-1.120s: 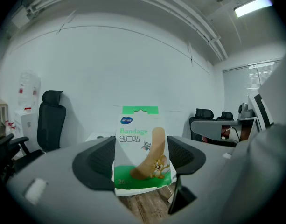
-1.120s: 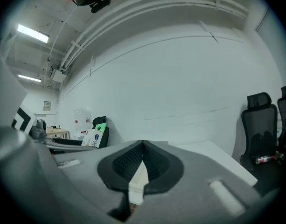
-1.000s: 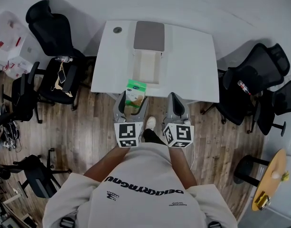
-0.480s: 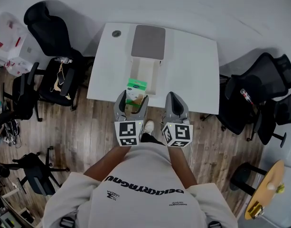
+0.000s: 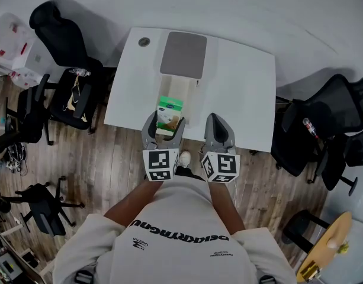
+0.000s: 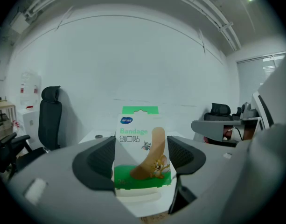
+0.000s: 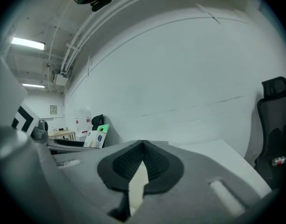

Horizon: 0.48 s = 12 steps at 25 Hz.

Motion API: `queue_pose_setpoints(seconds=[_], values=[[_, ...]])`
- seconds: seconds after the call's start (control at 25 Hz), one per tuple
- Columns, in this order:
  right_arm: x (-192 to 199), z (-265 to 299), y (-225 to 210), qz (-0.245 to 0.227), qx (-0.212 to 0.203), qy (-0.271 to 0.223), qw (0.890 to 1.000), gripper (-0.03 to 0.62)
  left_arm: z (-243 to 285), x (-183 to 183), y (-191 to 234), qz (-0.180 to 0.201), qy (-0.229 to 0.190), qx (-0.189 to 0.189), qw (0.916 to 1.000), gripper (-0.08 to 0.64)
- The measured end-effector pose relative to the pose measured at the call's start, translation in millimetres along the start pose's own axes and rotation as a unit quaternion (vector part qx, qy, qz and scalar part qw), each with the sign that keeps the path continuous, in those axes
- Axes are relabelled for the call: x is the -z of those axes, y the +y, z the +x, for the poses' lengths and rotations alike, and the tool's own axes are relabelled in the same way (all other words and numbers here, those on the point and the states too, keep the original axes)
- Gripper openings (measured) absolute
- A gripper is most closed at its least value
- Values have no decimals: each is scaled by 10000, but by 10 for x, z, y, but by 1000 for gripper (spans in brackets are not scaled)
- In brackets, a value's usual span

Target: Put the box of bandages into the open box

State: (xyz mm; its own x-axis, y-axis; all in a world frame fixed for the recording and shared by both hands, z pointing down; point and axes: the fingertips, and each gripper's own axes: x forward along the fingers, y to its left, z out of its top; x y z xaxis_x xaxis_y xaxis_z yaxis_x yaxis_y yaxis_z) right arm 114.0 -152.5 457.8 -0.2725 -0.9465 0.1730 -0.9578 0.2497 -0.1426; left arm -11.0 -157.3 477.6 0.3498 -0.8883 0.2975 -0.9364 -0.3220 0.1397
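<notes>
1. Your left claw is pinching the box of bandages. In the left gripper view both dark pads press on the box's side edges, so the jaws stand wide apart around it.
2. The box of bandages sits upright in that claw. Its printed face, white above and green below with a cartoon plaster, is turned towards the camera.
3. From the head view, the held box overlaps the near left end of the open box. You cannot tell from these views whether it is above the rim or already inside.
4. The open box lies on the white desk with its pale tray towards you. Its grey lid is folded back on the far side.
5. Your right claw is pressed together with nothing between the jaws. In the right gripper view the two pads meet along a single line.
6. The right claw hangs at the desk's near edge, just beside the left one, apart from the open box. Its camera catches the box of bandages off to the left.
7. A small round disc lies near the desk's far left corner. A black office chair stands to the left of the desk on the wooden floor.
</notes>
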Motion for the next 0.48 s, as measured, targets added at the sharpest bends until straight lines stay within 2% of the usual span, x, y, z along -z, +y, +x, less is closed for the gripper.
queue_pose_setpoints(seconds=[0.28, 0.48], values=[[47, 128, 22, 24, -163, 73, 9998, -2, 114, 18, -25, -16, 38, -88, 10000, 356], [66, 214, 11, 42, -85, 149, 9998, -2, 185, 29, 112, -100, 137, -111, 9998, 356]])
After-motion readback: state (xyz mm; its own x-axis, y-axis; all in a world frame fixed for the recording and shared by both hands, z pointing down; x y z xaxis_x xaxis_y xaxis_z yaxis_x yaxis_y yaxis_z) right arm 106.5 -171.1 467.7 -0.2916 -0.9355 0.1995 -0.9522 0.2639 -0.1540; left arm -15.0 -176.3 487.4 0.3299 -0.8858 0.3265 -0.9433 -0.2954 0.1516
